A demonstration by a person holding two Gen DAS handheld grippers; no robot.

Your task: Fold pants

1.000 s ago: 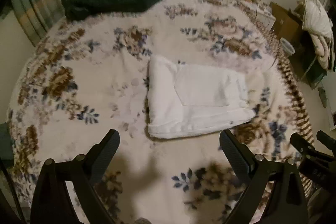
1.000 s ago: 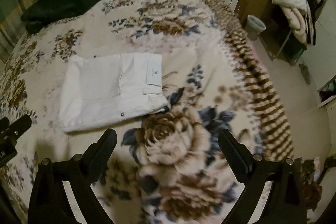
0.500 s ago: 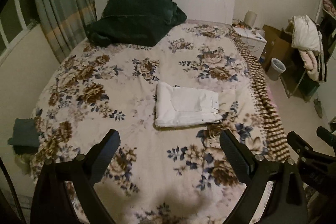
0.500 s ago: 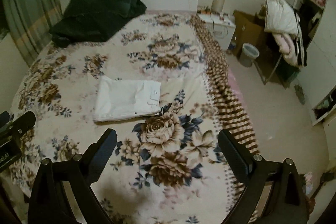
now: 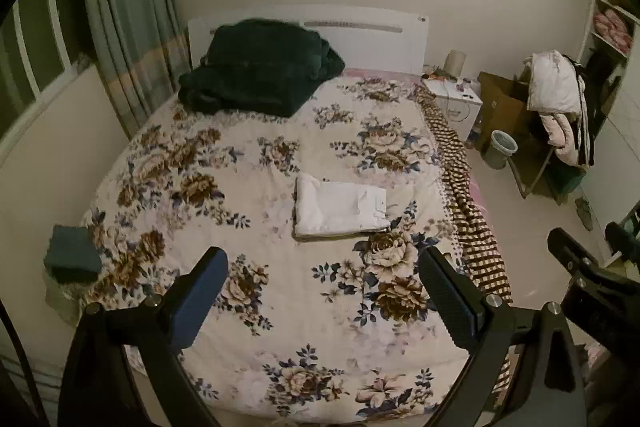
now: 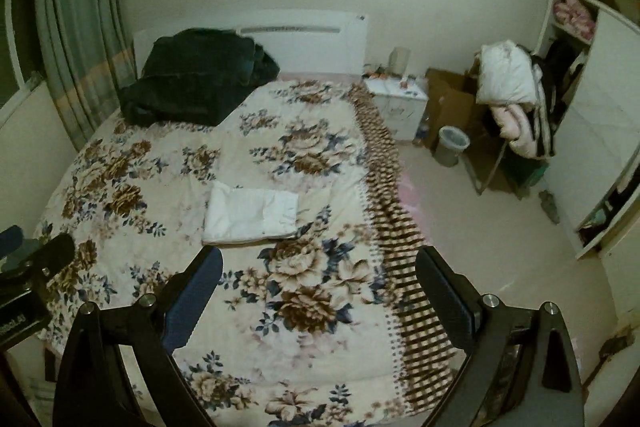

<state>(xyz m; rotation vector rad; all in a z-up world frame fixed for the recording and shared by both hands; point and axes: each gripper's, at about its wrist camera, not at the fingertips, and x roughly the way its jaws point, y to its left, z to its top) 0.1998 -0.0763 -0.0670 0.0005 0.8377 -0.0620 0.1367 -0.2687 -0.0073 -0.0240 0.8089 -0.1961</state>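
Note:
The white pants (image 5: 340, 207) lie folded into a flat rectangle near the middle of the floral bedspread (image 5: 248, 211). They also show in the right wrist view (image 6: 250, 213). My left gripper (image 5: 322, 269) is open and empty, held high and well back from the pants, over the foot of the bed. My right gripper (image 6: 318, 269) is open and empty too, equally far back. The right gripper's body shows at the right edge of the left wrist view (image 5: 588, 279).
A dark green blanket (image 5: 260, 71) is heaped at the headboard. A folded grey-green cloth (image 5: 72, 253) lies at the bed's left edge. A nightstand (image 6: 398, 105), bin (image 6: 452, 145), cardboard box and a chair piled with clothes (image 6: 512, 99) stand to the right of the bed.
Both grippers have pulled up and far back from the folded pants, so the whole bed and room come into view. The pants have not moved. Both stay open.

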